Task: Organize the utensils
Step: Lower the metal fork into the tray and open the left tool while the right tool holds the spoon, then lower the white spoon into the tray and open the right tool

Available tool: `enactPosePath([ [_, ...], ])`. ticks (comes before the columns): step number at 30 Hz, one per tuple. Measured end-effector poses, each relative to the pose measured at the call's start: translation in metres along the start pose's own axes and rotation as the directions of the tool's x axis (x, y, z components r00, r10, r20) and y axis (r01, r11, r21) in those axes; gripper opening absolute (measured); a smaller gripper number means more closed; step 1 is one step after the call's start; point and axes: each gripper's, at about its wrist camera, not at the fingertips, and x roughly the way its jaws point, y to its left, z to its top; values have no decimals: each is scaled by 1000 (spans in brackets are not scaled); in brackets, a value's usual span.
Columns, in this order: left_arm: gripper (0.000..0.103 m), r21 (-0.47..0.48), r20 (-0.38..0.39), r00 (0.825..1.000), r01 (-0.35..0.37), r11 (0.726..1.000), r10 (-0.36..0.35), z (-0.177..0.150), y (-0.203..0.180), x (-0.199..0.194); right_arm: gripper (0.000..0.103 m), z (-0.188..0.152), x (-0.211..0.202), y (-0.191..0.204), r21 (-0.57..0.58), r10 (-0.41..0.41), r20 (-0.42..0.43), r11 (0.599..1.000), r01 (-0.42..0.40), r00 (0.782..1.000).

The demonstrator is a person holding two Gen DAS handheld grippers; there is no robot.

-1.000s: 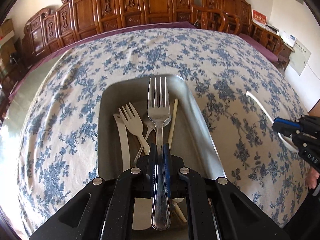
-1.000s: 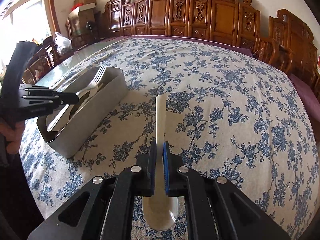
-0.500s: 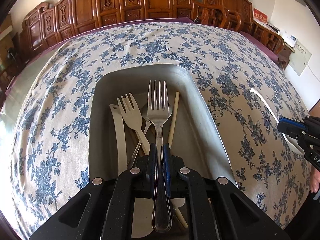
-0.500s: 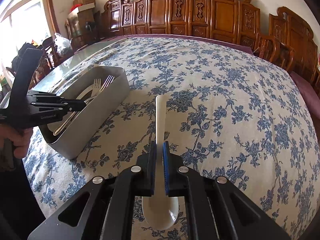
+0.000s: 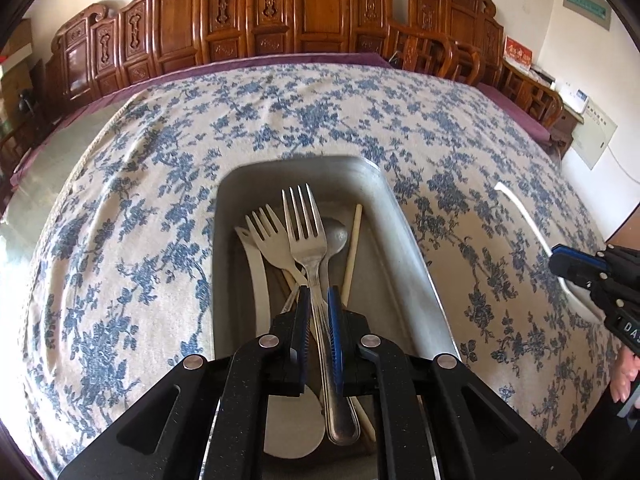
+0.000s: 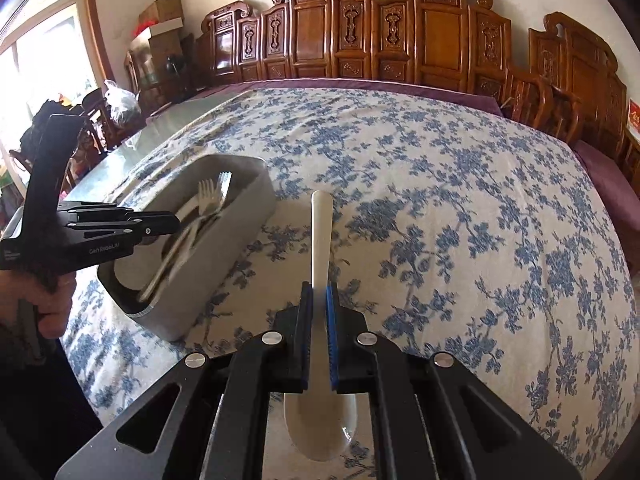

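A grey metal bin [image 5: 404,232] sits on the floral tablecloth and holds a pale fork [image 5: 268,236], a spoon, a white knife and a chopstick. My left gripper [image 5: 318,300] hovers over the bin with its jaws slightly parted, and a metal fork [image 5: 306,232] lies between them, tines pointing away. My right gripper [image 6: 318,300] is shut on a white ceramic spoon [image 6: 320,232], handle forward, above the cloth right of the bin [image 6: 224,256]. The right gripper also shows in the left wrist view [image 5: 560,258], and the left gripper in the right wrist view [image 6: 172,222].
The floral tablecloth [image 6: 460,208] covers a large table. Carved wooden chairs [image 6: 400,40] line its far edge. A bare glass strip [image 5: 28,196] runs along the table's left side.
The left gripper's jaws have parted slightly around the metal fork over the bin. The right gripper has kept hold of the white spoon, with little movement.
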Motion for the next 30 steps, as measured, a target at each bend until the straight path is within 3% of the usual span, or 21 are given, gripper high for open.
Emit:
enactPosePath([
  [15, 8, -43, 74, 996, -47, 998, 50, 9, 38, -25, 8, 43, 25, 69, 23, 115, 13, 993, -115, 993],
  [30, 8, -116, 102, 991, -71, 991, 83, 10, 76, -40, 8, 74, 77, 110, 78, 155, -33, 985, -152, 987],
])
